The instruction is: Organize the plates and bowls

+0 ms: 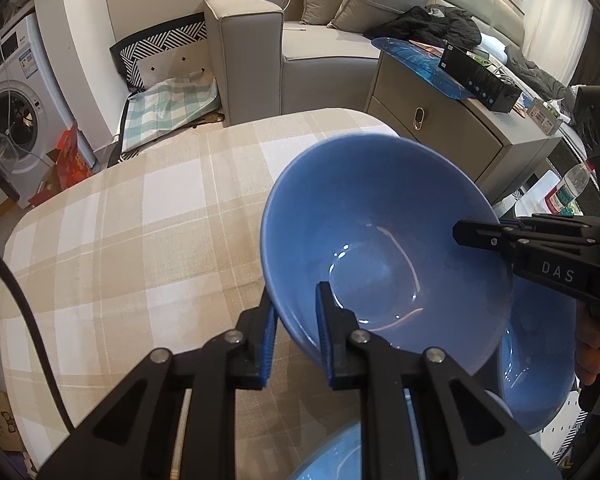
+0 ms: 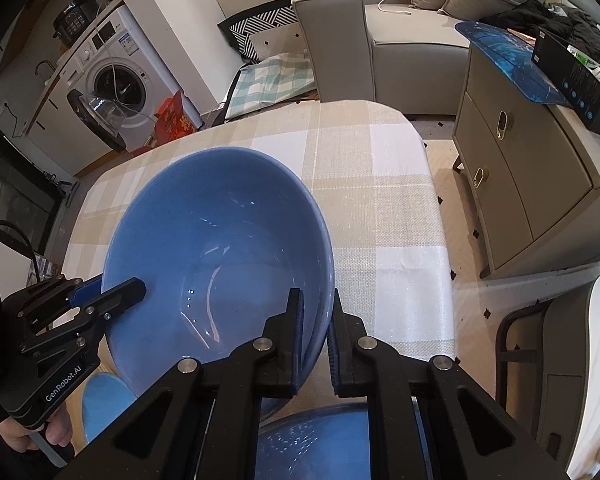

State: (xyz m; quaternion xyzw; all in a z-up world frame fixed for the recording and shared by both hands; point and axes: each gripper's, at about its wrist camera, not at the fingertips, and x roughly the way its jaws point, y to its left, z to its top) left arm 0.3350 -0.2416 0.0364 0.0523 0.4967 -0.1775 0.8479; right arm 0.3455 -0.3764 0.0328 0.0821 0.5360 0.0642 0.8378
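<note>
We hold large glossy blue ceramic bowl tilted above checked beige cloth surface. Left tool pinching near rim, right tool pinching opposite rim, one finger inside, one outside each. Second blue bowl just beneath, blue plate under our tools. Risks, we judge: glazed wall slipping from narrow pads; tools pulling unevenly, twisting bowl free; lowering tilted, rim knocking lower bowl, chipping or sitting crooked.
</note>
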